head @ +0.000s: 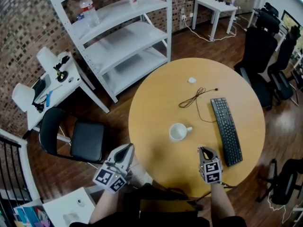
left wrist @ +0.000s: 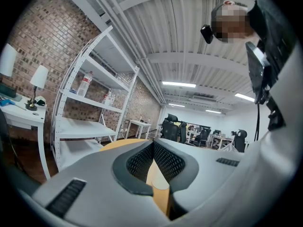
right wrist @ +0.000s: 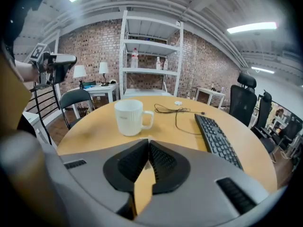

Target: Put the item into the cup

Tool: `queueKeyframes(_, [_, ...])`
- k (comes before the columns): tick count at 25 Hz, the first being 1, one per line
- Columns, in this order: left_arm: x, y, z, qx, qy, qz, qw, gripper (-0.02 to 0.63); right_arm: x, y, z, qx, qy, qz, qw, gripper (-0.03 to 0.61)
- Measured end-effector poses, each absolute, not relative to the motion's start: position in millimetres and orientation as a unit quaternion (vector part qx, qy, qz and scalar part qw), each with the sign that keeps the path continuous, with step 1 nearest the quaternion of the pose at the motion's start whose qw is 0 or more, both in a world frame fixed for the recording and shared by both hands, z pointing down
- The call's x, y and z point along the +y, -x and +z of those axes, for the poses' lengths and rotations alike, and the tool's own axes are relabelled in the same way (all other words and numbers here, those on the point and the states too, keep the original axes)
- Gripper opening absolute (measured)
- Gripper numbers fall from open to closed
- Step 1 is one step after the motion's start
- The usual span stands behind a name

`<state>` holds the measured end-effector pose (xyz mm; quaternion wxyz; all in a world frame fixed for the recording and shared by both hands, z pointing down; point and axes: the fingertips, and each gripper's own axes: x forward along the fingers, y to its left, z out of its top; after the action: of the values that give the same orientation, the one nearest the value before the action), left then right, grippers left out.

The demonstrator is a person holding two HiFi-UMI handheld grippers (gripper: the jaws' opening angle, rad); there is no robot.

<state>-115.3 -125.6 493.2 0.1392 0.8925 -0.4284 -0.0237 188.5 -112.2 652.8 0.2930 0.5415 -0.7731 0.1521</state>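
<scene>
At far left, the left gripper (head: 128, 149), grey plastic with a marker cube, hangs just off the edge of the round, smooth, honey-coloured wooden surface (head: 154, 103). Its ribbed black jaws are closed together on nothing.

Near the middle of the surface stands the white glazed ceramic cup (head: 179, 132), upright and empty as far as we can see, its handle pointing right.

Beyond the cup, on the far side of the surface, lies a small white rounded object (head: 191, 80), which we take to be the item. It is too small to show its material or any long axis. Just nearer than it sprawls a thin black cable (head: 194, 97), loosely looped.

The right gripper (head: 204, 149) hovers over the near edge, its jaws pressed shut with nothing we can make out between them. The item lies straight ahead of these jaws and well apart, past the cup, so this gripper seems the nearer one.

At right, a long black plastic keyboard (head: 226, 130) runs away from us.
</scene>
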Motion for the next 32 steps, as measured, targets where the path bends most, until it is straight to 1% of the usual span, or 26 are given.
queueKeyframes(5, [-134.7, 109.6, 482.2, -0.418, -0.898, -0.044, 0.131, 0.003, -140.8, -172.5, 587.5, -0.795, -0.545, 0.101, 0.246, 0.015])
queueKeyframes(10, [-138.2, 129.8, 478.1, -0.439, -0.888, -0.061, 0.124, 0.003, -167.0, -138.9, 549.8, -0.820, -0.525, 0.072, 0.218, 0.015])
queueKeyframes(22, [-131.6, 198.4, 492.6, -0.512, -0.845, -0.078, 0.130, 0.003, -203.1, -88.0, 572.3, -0.841, -0.477, 0.062, 0.245, 0.015])
queueKeyframes(32, [-123.5, 211.0, 500.4, -0.523, -0.838, -0.070, 0.141, 0.003, -210.7, -87.7, 578.5, -0.833, -0.491, 0.064, 0.245, 0.017])
